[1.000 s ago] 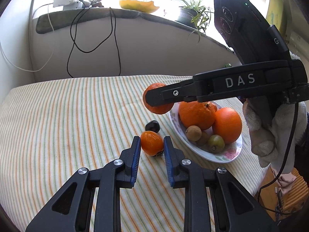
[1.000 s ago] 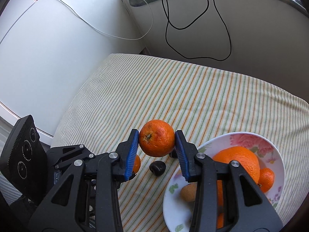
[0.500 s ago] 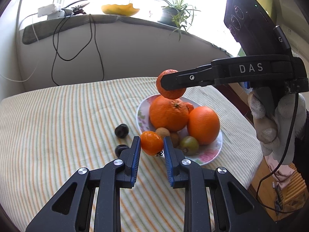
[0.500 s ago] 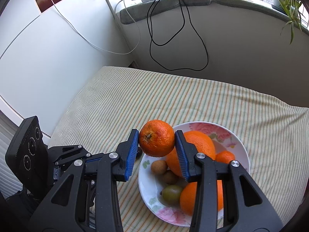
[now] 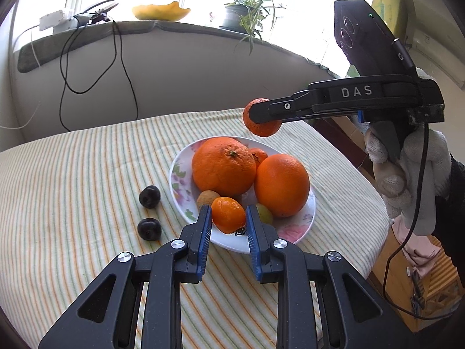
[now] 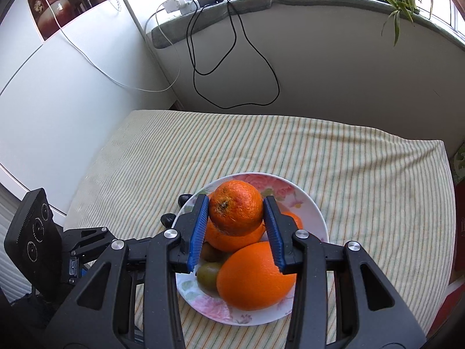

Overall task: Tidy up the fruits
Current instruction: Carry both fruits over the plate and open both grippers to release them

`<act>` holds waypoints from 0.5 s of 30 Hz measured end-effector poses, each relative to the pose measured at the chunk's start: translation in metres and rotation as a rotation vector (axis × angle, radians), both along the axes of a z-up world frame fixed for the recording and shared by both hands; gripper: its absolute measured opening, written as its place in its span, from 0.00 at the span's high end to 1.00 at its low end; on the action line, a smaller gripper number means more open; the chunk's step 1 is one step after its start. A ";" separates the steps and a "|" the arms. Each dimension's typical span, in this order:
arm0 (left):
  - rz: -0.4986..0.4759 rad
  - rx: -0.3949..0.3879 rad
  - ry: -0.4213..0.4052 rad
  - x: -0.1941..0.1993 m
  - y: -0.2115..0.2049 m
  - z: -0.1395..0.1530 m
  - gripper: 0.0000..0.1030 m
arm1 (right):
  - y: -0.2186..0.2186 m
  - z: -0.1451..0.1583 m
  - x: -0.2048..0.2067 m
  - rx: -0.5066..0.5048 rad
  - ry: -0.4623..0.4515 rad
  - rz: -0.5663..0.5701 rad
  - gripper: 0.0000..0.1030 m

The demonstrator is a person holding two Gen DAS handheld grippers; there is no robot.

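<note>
My view takes in, largest first, the striped tablecloth (image 5: 72,174) covering the table, with a grey wall behind it and a window ledge (image 5: 162,27) bearing a yellow dish (image 5: 161,13), a potted plant (image 5: 247,17) and a white power strip (image 5: 56,21) whose black cable (image 5: 125,67) hangs down the wall. On the cloth sits the floral plate (image 5: 180,174), already holding two large oranges (image 5: 223,165) side by side, a small brown fruit (image 5: 207,197) and a greenish one (image 5: 266,213) tucked low at their near side. My right gripper (image 6: 236,213), held in a white-gloved hand (image 5: 407,174), is clamped on a rough-skinned orange (image 6: 236,212) and hangs above the plate, directly over the piled oranges, which block most of the plate's centre beneath it. My left gripper (image 5: 228,216) is closed tight on a small mandarin (image 5: 228,214) at the plate's near rim; its fingers hide part of that rim and of the greenish fruit. Two dark plums (image 5: 149,196) lie on the cloth just beside the plate's left edge, apart from each other and clear of both grippers. In the right wrist view the left gripper's body fills the lower left corner, covering the cloth there.
</note>
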State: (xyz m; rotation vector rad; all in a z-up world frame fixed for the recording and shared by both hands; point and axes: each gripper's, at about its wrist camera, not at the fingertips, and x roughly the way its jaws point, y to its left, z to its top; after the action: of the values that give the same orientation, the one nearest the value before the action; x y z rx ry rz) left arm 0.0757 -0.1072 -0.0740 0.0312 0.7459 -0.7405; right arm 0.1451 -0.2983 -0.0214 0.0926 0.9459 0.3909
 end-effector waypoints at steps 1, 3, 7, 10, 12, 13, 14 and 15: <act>-0.001 0.000 0.001 0.000 -0.002 0.000 0.78 | -0.003 -0.001 0.001 -0.001 0.001 -0.004 0.61; -0.006 0.004 0.002 0.000 -0.004 -0.001 0.78 | -0.008 -0.002 0.002 -0.004 0.002 -0.014 0.61; -0.008 0.014 0.001 -0.001 -0.008 -0.001 0.78 | -0.016 -0.007 0.006 -0.009 0.007 -0.030 0.61; -0.011 0.021 0.000 -0.001 -0.010 -0.001 0.78 | -0.021 -0.010 0.009 -0.010 0.013 -0.040 0.61; -0.010 0.024 -0.001 -0.001 -0.010 -0.001 0.78 | -0.023 -0.012 0.010 -0.011 0.015 -0.045 0.61; -0.011 0.025 -0.002 -0.001 -0.011 -0.001 0.78 | -0.025 -0.013 0.011 -0.011 0.016 -0.048 0.61; -0.011 0.026 -0.002 -0.001 -0.011 0.000 0.78 | -0.026 -0.014 0.012 -0.011 0.016 -0.051 0.61; -0.010 0.027 -0.002 -0.001 -0.011 0.000 0.78 | -0.027 -0.015 0.012 -0.011 0.017 -0.054 0.61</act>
State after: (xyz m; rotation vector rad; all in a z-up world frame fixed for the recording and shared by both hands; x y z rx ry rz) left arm 0.0746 -0.1183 -0.0743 0.0599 0.7541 -0.7402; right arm 0.1575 -0.3254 -0.0360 0.1111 0.9602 0.3351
